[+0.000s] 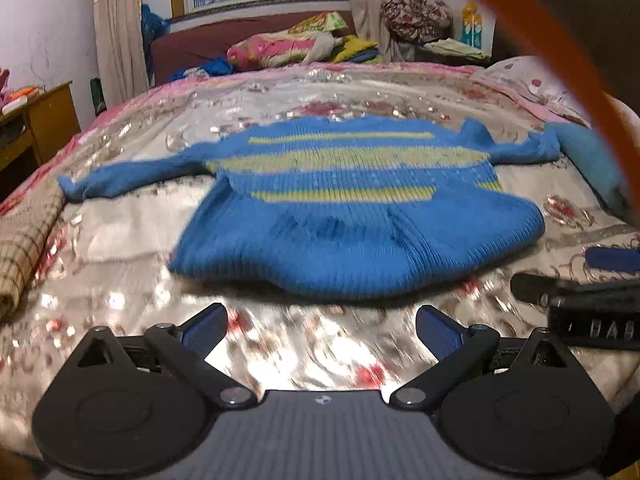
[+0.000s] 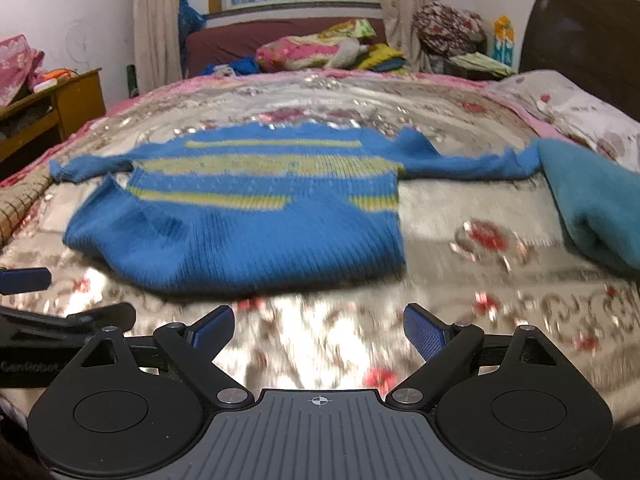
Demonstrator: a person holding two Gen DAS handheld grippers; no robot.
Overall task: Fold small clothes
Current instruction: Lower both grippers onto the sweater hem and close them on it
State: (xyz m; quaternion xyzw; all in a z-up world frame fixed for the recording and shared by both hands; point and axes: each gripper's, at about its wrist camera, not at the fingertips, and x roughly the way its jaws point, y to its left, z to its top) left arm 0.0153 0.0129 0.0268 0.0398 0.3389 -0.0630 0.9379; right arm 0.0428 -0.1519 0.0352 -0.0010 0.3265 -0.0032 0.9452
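Left claw [image 1: 322,326]: jaws spread wide, nothing between the pads. Right claw [image 2: 319,326]: jaws likewise wide apart and empty. Both hover over bare bedspread [image 1: 320,360], just short of the sweater's near edge and not touching it.

The sweater [image 1: 352,216] (blue knit, yellow stripes) lies flat mid-bed. Its lower part appears turned up over the body, which suggests one fold is already made. Both sleeves [image 2: 468,162] lie stretched out to the sides, unfolded.

Judged remaining: bring each sleeve in across the body, then halve the bundle. A teal cloth [image 2: 592,196] lies beside the right sleeve, possibly next in line.
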